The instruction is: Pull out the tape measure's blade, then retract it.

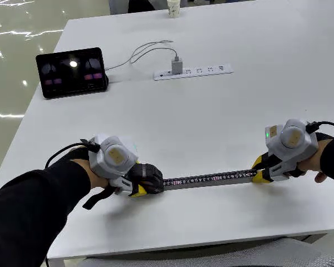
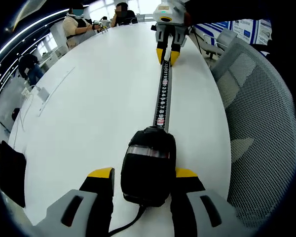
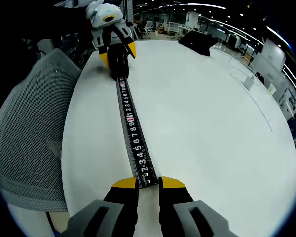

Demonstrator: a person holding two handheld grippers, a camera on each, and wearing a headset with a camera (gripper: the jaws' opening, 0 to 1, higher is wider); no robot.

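You had the left hand-held gripper [image 2: 144, 174] clamped on the case [image 2: 148, 163], anchoring it on the worktop [image 1: 211, 122]. The right hand-held gripper [image 3: 148, 182], well apart from the case, pinched the blade [image 3: 133, 133] tip, holding it extended flat.

Tablet [image 1: 72, 72] sits left of power strip [image 1: 200, 71] (both behind the blade [image 1: 211, 179]).

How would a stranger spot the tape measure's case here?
On the big white table, look along the near edge. The left gripper clamps a black case there; unlike the tablet and power strip farther back, a numbered blade runs from it to the right gripper.
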